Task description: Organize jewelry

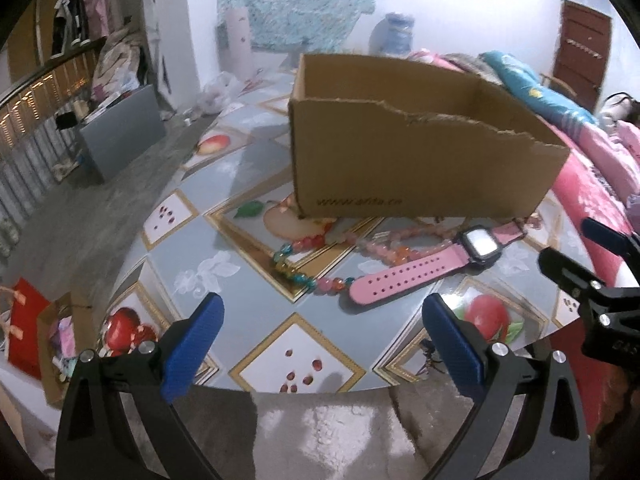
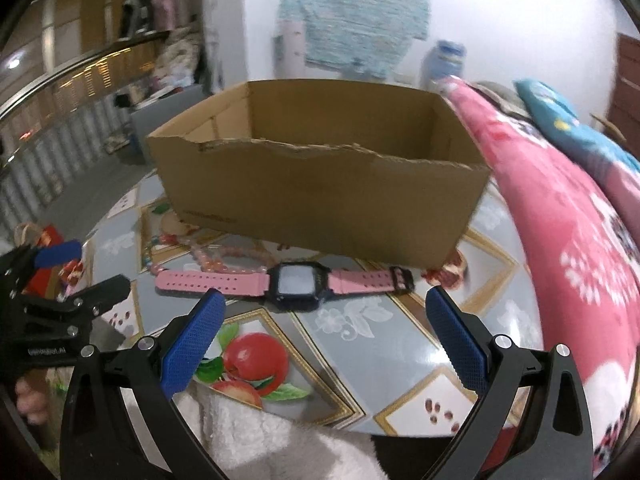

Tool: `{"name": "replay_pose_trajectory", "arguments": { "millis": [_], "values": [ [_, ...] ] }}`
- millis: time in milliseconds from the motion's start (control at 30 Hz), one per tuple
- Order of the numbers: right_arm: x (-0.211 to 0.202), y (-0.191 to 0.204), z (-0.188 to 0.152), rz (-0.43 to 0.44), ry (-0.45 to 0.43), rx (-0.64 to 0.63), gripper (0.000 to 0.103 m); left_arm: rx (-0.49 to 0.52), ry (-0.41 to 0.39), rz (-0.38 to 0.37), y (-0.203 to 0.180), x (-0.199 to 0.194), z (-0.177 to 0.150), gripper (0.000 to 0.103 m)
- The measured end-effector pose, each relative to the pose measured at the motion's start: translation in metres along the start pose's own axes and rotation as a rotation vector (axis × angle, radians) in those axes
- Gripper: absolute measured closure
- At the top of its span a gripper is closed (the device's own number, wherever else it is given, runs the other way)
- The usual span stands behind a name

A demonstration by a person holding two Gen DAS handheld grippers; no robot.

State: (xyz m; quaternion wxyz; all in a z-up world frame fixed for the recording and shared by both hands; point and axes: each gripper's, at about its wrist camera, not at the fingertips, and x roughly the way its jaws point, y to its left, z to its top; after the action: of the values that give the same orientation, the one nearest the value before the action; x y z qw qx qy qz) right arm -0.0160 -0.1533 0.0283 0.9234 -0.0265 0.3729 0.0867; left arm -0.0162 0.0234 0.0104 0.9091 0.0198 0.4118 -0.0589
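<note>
We held 2 tongs over the near edge of the worktop [image 1: 248, 168]. The left tongs [image 1: 322, 344] were wide open and held nothing. The right tongs [image 2: 324, 336] were wide open too, and they held nothing either.

The pink watch [image 2: 288, 280] lay flat on the worktop, just in front of the cardboard box [image 2: 320, 200]. Its buckle end was very near the box wall. The bead necklace [image 1: 320, 248] lay beside the watch, and part of it ran under the long strap or right against it. We could not tell which. We could not see into the bottom of the box, so we did not know if anything was in it.

We thought the next job was to lift the watch or the beads into the box. Some things could go wrong. The strap was thin and flat, so the tongs might slide off it. If we grabbed the watch, the beads could catch on it and drag along. The beads were round and might slip out. The front wall of the box was torn and light, so a bump from the tongs could push the box away.
</note>
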Motion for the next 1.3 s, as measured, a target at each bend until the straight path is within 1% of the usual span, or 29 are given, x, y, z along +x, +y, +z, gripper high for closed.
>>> {"name": "replay_pose_trajectory", "arguments": {
  "millis": [67,133,167,200,267,300,400,467,633,767,833,900,1000,1200,1300],
  "values": [
    [0.005,0.000,0.003,0.042,0.006,-0.051,0.007,0.003,-0.016,-0.036,0.002,0.000,0.001,0.006],
    [0.010,0.001,0.005,0.081,0.012,-0.099,0.008,-0.001,-0.034,-0.095,0.004,-0.001,0.000,0.006],
    [0.013,0.001,0.007,0.104,0.016,-0.126,0.012,-0.016,-0.041,-0.124,0.007,0.000,0.000,0.006],
    [0.017,0.002,0.009,0.127,0.022,-0.158,0.016,-0.030,-0.045,-0.135,0.008,0.001,0.001,0.006],
    [0.024,0.006,0.011,0.169,0.032,-0.214,0.019,-0.053,-0.050,-0.139,0.010,0.004,0.001,0.006],
    [0.028,0.007,0.011,0.186,0.039,-0.236,0.023,-0.059,-0.052,-0.151,0.011,0.007,0.001,0.006],
    [0.043,0.013,0.013,0.242,0.080,-0.335,0.031,-0.080,-0.037,-0.190,0.012,0.016,0.001,0.006],
    [0.054,0.014,0.013,0.272,0.115,-0.398,0.035,-0.076,-0.048,-0.196,0.009,0.019,0.001,0.006],
    [0.069,0.016,0.011,0.293,0.152,-0.529,0.036,0.005,-0.063,-0.182,-0.006,0.022,0.000,0.006],
    [0.085,0.015,0.009,0.321,0.206,-0.578,0.037,0.068,-0.064,-0.186,-0.018,0.025,0.001,0.006],
    [0.088,0.014,0.009,0.337,0.211,-0.584,0.038,0.100,-0.065,-0.195,-0.025,0.027,0.000,0.006],
    [0.088,0.012,0.012,0.338,0.214,-0.585,0.051,0.128,-0.065,-0.203,-0.031,0.030,0.001,0.006],
    [0.086,0.010,0.012,0.341,0.223,-0.586,0.052,0.177,-0.071,-0.209,-0.042,0.033,-0.001,0.009],
    [0.072,0.012,0.005,0.304,0.196,-0.615,0.052,0.254,-0.062,-0.214,-0.054,0.036,-0.004,0.014],
    [0.063,0.010,0.004,0.298,0.191,-0.609,0.052,0.306,-0.060,-0.215,-0.061,0.034,-0.007,0.016]
  ]
}}
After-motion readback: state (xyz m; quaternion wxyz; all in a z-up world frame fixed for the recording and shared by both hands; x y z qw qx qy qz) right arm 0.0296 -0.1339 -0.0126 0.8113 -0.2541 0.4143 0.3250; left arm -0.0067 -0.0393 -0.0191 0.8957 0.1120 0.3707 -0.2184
